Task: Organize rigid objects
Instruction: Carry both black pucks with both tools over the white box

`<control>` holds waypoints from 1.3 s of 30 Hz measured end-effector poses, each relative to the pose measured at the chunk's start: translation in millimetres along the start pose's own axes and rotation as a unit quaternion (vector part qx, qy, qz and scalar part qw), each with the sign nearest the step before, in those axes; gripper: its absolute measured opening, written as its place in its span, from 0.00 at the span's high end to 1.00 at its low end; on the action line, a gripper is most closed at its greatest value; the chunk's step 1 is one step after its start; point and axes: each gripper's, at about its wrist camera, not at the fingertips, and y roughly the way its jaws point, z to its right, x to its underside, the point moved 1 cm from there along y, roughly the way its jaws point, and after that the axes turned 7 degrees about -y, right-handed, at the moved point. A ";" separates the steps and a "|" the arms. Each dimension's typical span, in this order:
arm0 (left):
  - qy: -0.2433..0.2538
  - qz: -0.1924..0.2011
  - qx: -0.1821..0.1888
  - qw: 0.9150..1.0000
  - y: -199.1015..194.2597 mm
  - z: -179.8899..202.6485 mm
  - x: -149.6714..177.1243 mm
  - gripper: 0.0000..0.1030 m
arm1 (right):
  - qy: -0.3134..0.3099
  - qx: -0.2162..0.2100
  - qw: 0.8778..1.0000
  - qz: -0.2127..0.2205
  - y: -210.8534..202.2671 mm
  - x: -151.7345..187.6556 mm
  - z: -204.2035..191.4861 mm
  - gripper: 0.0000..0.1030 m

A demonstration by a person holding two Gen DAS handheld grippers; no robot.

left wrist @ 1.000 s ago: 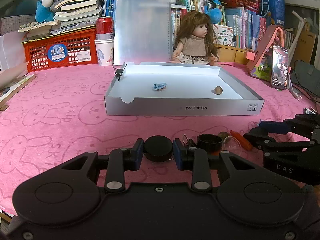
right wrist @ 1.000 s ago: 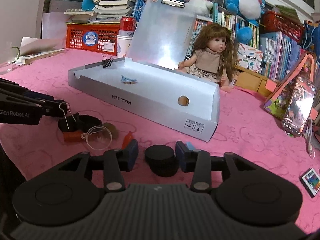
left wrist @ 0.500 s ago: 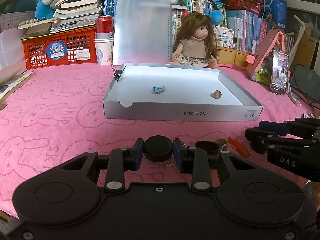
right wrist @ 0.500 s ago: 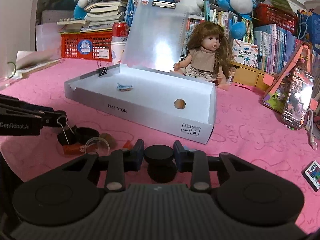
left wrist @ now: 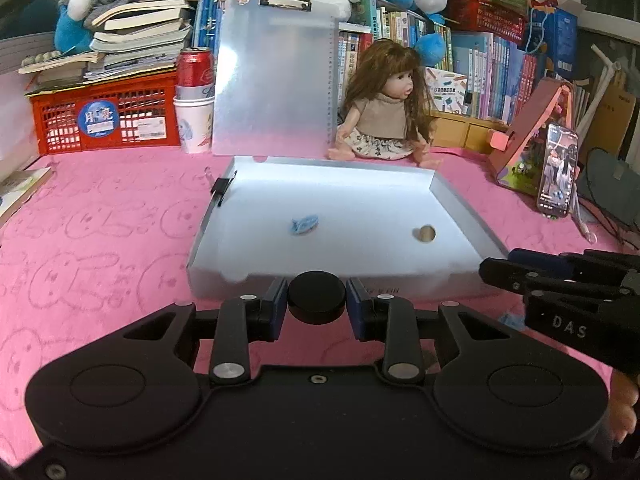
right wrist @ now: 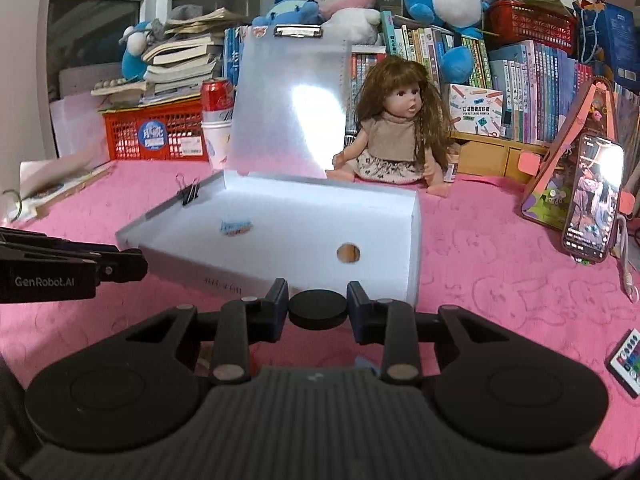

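A black round cap (left wrist: 317, 297) is pinched between the blue pads of the left gripper (left wrist: 317, 307) and is held clear of the pink cloth (left wrist: 100, 240), just before the near wall of the white box (left wrist: 456, 204). A second black round cap (right wrist: 317, 309) is clamped in the right gripper (right wrist: 317, 312), whose jaws have just been closing onto it; it too is held above the cloth, in front of the box's near right corner.

The box is set open in the middle of the cloth, with its lid (left wrist: 276, 84) stood upright at the far edge. Inside it, a small blue clip (left wrist: 305, 225) is seen lying near the middle of the floor, and a small brown ball (left wrist: 425, 234) is seen towards the right wall. A black binder clip (left wrist: 222, 189) is fastened on the left wall, near the far corner.

Behind the box a doll (left wrist: 386, 116) is seated at the far edge of the cloth. A red basket (left wrist: 108, 116) and a red can (left wrist: 196, 67) on stacked paper cups are placed at the far left. A phone (left wrist: 557, 170) is propped upright at the right edge, and a small remote (right wrist: 629, 356) is seen lying at the near right.
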 end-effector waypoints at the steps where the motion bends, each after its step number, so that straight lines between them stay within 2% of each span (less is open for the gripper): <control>1: -0.003 -0.002 0.002 1.000 1.8 1.3 -4.3 0.71 | 0.001 0.000 1.000 0.000 1.9 -3.1 0.6 0.64; 9: -0.006 -0.015 0.010 1.000 25.5 14.8 -36.3 0.71 | 0.015 -0.005 1.000 -0.002 20.3 -28.8 6.9 0.64; 15: -0.006 -0.023 0.007 1.000 42.6 17.0 -47.9 0.71 | 0.032 -0.011 0.999 -0.012 37.5 -39.7 12.7 0.64; 27: -0.016 -0.049 0.004 0.999 90.7 10.0 -77.1 0.71 | 0.055 -0.010 0.998 -0.041 74.7 -59.2 28.8 0.64; 33: -0.036 -0.081 0.012 0.996 123.4 1.1 -96.2 0.71 | 0.073 -0.007 0.996 -0.060 100.9 -75.4 44.1 0.64; 39: -0.055 -0.096 0.005 0.994 151.9 -7.1 -103.2 0.71 | 0.076 0.001 0.994 -0.076 126.9 -84.8 52.0 0.64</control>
